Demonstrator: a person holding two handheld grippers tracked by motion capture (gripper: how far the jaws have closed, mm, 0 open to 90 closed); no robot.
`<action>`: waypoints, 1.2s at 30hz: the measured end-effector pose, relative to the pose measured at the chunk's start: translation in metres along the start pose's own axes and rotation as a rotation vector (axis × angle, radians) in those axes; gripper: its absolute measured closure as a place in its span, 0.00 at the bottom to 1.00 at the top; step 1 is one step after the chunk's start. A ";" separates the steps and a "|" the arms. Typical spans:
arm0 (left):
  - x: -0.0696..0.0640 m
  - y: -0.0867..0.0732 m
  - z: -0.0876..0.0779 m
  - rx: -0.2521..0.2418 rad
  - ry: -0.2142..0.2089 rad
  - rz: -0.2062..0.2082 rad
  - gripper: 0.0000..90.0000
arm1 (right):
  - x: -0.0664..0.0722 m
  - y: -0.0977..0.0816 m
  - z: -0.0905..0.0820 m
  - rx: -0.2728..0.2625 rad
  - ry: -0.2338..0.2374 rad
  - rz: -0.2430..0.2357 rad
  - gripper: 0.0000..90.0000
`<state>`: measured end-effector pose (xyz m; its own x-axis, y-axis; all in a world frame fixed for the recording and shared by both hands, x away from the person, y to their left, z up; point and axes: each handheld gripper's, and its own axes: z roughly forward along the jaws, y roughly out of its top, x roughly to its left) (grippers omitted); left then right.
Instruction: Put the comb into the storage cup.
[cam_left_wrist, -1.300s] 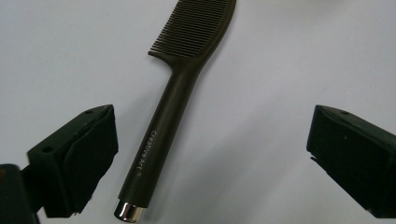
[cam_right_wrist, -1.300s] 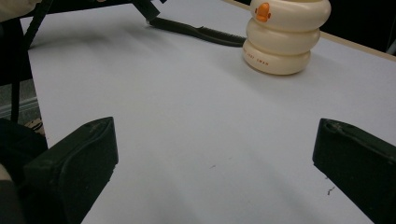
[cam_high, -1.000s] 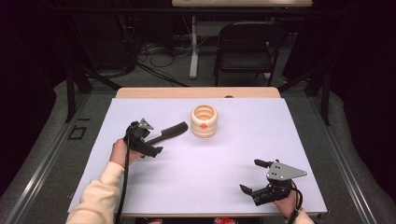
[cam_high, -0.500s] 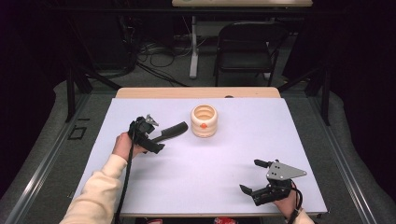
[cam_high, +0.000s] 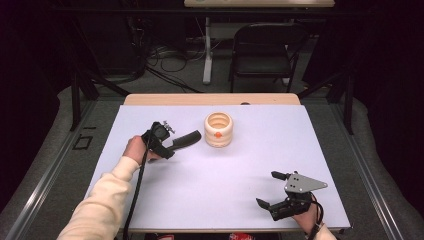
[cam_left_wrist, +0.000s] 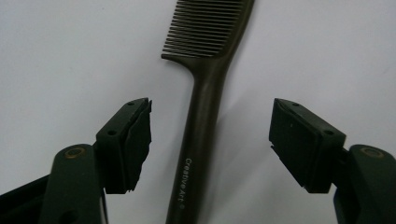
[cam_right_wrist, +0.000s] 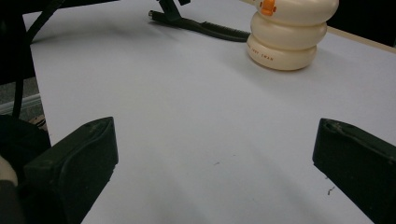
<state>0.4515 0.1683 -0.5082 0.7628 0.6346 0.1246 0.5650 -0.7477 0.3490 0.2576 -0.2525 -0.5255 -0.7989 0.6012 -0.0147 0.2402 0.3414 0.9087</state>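
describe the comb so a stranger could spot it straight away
On the white table, look just left of the cream ribbed pot. The comb lies flat there, its handle between the left tongs. It is the one dark, slim, toothed thing there.

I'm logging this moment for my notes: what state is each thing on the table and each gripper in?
Dark plastic comb: flat on the white table, handle between the left jaws, not yet clamped.
Cream ribbed round holder: upright, open-topped, beside the comb's toothed end.
Left gripper: jaws just been closing, pads clear of the handle.
Right gripper: open, holding nothing, low over the table's near right corner.
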 end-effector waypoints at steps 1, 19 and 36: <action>0.000 0.002 0.000 0.009 -0.004 0.012 0.38 | 0.000 0.000 0.000 -0.002 -0.001 -0.001 0.00; 0.005 0.025 0.025 0.183 -0.039 0.113 0.76 | 0.000 0.000 0.001 0.010 0.007 0.003 0.00; 0.008 0.024 0.028 0.178 -0.060 0.092 0.81 | 0.000 -0.001 0.001 0.023 0.010 0.003 0.00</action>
<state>0.4797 0.1497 -0.5248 0.8281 0.5530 0.0914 0.5344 -0.8282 0.1688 0.2582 -0.2516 -0.5266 -0.8038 0.5949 -0.0080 0.2546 0.3562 0.8991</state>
